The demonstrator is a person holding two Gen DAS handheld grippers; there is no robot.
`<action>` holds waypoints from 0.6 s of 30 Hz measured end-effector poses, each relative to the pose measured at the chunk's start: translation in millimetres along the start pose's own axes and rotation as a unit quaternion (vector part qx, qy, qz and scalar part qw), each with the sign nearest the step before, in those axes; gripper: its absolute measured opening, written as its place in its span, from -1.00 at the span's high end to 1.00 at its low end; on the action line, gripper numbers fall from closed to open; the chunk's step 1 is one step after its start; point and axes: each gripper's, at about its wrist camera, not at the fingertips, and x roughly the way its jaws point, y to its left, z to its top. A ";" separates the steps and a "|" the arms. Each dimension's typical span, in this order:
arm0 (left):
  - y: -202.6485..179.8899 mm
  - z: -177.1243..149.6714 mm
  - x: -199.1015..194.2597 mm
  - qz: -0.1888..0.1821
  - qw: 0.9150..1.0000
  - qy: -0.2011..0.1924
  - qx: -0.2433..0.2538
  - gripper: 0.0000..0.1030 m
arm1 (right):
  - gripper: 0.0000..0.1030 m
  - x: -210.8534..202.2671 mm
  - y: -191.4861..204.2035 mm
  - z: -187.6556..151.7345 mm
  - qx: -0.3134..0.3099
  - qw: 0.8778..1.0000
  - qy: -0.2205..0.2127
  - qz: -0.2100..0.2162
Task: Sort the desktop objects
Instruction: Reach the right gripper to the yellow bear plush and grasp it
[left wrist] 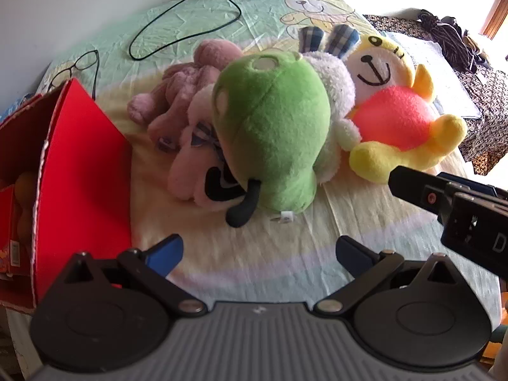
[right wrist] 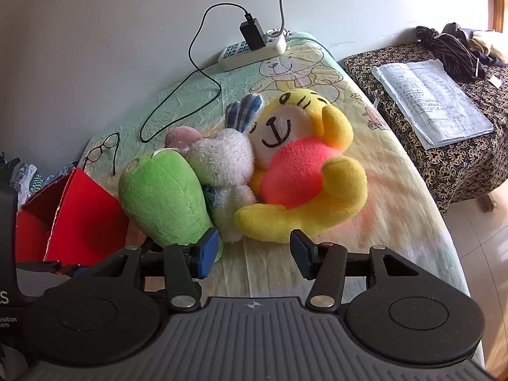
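Right wrist: bear-print sheet [right wrist: 365,165] against white wall [right wrist: 95,31].

The table [right wrist: 374,222] is covered with a pale cloth [left wrist: 254,247] printed with cartoon bears, green toward the wall and yellow nearer the cameras. A cluster of soft toys lies on it, pressed together: a green plush [left wrist: 273,133], a pink plush [left wrist: 190,101] to its left, a white bunny [right wrist: 222,162] with checked ears, and a yellow bear [right wrist: 304,171] with a red belly. A red cardboard box [left wrist: 79,165] stands open at the left edge. A pair of glasses [right wrist: 101,152] lies near the wall. A white power strip [right wrist: 250,50] sits at the far end, and a black cable [left wrist: 177,22] loops from it across the cloth.
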 end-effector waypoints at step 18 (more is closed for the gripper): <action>-13.7 4.1 9.7 0.006 1.000 0.015 0.018 -0.99 | -0.06 3.5 -22.9 2.9 0.029 1.000 0.007 0.003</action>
